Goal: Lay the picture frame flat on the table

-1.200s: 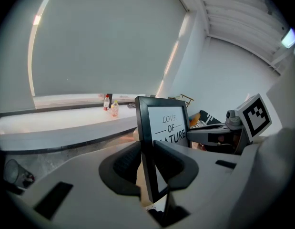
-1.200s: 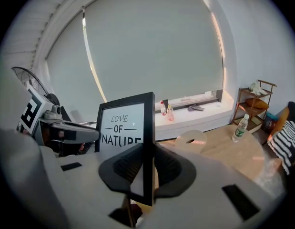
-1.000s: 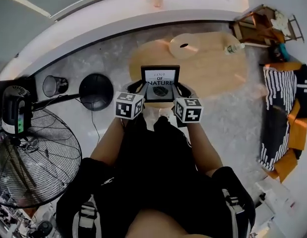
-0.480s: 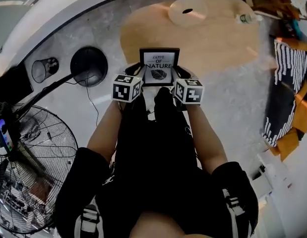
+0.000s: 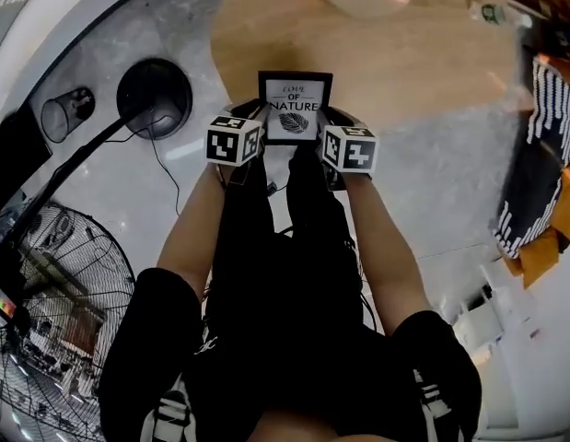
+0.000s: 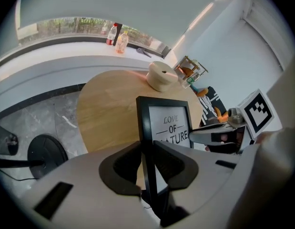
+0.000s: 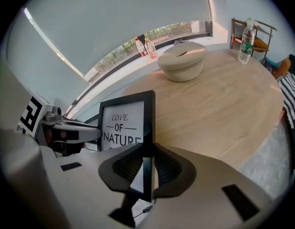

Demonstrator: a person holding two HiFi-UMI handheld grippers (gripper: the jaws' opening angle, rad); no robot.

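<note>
beige round bowl (image 7: 183,61), water bottle (image 7: 246,44) well apart; two bottles (image 6: 121,42) on sill (image 6: 66,63); wire-cage fan (image 5: 82,284); black disc base (image 5: 156,95).

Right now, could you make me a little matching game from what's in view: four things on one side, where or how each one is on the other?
1 picture frame
2 water bottle
3 cream round container
4 black round base

A on the grey floor
B clamped between left gripper and right gripper
C standing near the table edge
D on the table, hole on top

Pairs: 1-B, 2-C, 3-D, 4-A
</note>
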